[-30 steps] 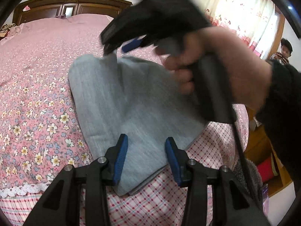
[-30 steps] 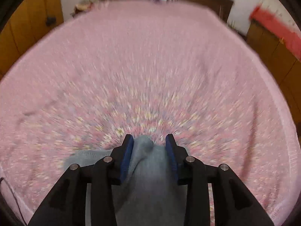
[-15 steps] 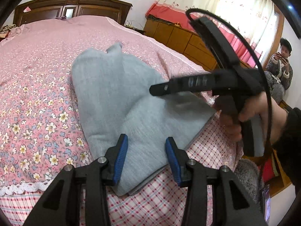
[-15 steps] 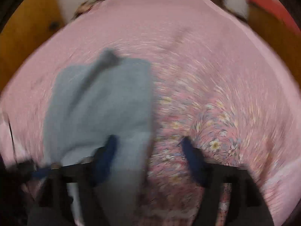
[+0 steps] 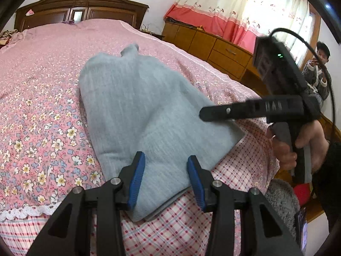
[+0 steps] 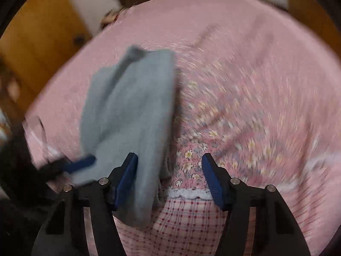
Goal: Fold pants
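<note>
The grey pants (image 5: pixel 145 106) lie folded in a long strip on the pink floral bed, their near end hanging over the bed's edge. My left gripper (image 5: pixel 166 177) hovers over that near end with its jaws apart; the cloth lies flat between the blue pads, not pinched. My right gripper (image 5: pixel 204 114), held by a hand (image 5: pixel 283 151), is side-on above the pants' right edge. In the blurred right wrist view the right gripper (image 6: pixel 169 166) has its jaws apart and closing, with the pants (image 6: pixel 132 106) near corner beside its left pad (image 6: pixel 125 177). Nothing is held.
The floral quilt (image 5: pixel 38 98) ends in a lace trim (image 6: pixel 187 193) above a red-checked sheet (image 5: pixel 245 160). A dark wooden headboard (image 5: pixel 81 6) is at the far end. Wooden drawers (image 5: pixel 221 49) stand under curtains on the right, where a person (image 5: pixel 319 72) sits.
The right gripper let go of the pants' far end and drew back to the near right side of the bed. The pants now lie folded over. The left gripper stayed put.
</note>
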Demonstrator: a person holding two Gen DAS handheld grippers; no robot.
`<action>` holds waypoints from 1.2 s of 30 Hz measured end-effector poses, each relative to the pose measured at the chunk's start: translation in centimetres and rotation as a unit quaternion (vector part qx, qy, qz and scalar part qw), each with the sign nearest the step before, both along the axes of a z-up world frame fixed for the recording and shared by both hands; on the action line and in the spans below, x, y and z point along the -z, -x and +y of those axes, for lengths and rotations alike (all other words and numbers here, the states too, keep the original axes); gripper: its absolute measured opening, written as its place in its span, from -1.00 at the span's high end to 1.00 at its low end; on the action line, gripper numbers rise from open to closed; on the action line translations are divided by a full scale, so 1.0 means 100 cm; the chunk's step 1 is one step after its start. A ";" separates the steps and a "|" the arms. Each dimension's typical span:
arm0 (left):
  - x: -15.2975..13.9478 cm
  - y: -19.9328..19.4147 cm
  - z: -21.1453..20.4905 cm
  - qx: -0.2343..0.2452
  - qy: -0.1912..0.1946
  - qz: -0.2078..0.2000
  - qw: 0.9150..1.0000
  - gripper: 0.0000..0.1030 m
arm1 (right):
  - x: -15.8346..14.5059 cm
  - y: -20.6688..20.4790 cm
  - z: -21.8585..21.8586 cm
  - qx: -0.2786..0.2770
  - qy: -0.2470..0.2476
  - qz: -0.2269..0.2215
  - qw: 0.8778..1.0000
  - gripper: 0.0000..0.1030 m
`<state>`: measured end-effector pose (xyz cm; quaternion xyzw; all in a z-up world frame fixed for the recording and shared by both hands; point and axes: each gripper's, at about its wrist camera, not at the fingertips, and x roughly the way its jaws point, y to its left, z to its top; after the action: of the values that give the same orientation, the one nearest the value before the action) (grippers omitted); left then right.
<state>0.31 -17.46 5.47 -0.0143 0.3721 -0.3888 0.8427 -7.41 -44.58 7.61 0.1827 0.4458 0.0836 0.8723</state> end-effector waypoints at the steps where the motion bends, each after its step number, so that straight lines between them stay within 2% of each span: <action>1: 0.001 0.003 -0.001 -0.001 0.000 0.000 1.000 0.16 | 0.005 0.000 -0.003 0.004 -0.014 -0.002 1.000 -0.22; 5: 0.002 0.004 -0.002 -0.006 0.003 0.000 1.000 0.16 | 0.020 -0.011 0.004 -0.006 0.004 -0.032 0.999 -0.35; 8: 0.003 0.007 -0.001 -0.005 0.005 -0.004 1.000 0.16 | 0.024 -0.011 -0.001 -0.016 -0.003 -0.045 0.999 -0.40; 13: 0.003 0.012 0.002 -0.004 0.009 0.006 1.000 0.16 | 0.025 -0.009 -0.004 -0.018 0.014 -0.043 0.999 -0.40; 16: 0.004 0.006 0.014 0.016 0.039 0.022 0.999 0.18 | 0.016 -0.012 0.007 -0.002 0.035 -0.024 0.999 -0.41; 18: 0.005 -0.003 0.031 0.039 0.085 0.053 0.994 0.16 | 0.003 -0.005 0.020 0.010 0.076 -0.028 0.997 -0.43; 21: 0.007 -0.015 0.058 0.049 0.148 0.113 0.981 0.14 | -0.010 0.007 0.040 0.010 0.145 -0.045 0.988 -0.43; 24: 0.003 -0.021 0.079 0.040 0.165 0.142 0.975 0.00 | -0.031 0.026 0.053 0.024 0.204 -0.070 0.976 -0.37; 26: -0.005 -0.024 0.089 0.033 0.167 0.143 0.975 -0.26 | -0.053 0.046 0.059 0.046 0.234 -0.113 0.964 -0.37; 28: -0.016 -0.029 0.097 0.025 0.174 0.137 0.975 -0.29 | -0.070 0.070 0.071 0.054 0.240 -0.151 0.957 -0.37; 31: -0.023 -0.044 0.117 0.004 0.231 0.140 0.963 -0.33 | -0.075 0.101 0.109 0.043 0.225 -0.168 0.959 -0.37; 33: -0.019 -0.061 0.127 -0.013 0.262 0.160 0.952 -0.37 | -0.073 0.124 0.148 0.035 0.210 -0.200 0.956 -0.37; 35: -0.012 -0.083 0.124 -0.020 0.251 0.197 0.947 -0.38 | -0.068 0.137 0.187 0.032 0.240 -0.222 0.945 -0.37; 36: -0.007 -0.098 0.120 -0.020 0.239 0.220 0.945 -0.38 | -0.064 0.141 0.209 0.041 0.285 -0.231 0.930 -0.37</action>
<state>10.14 -5.48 6.18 -0.3080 0.4444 -0.4366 0.7190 -21.47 -23.65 13.97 -0.0795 0.2296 -0.0423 0.9691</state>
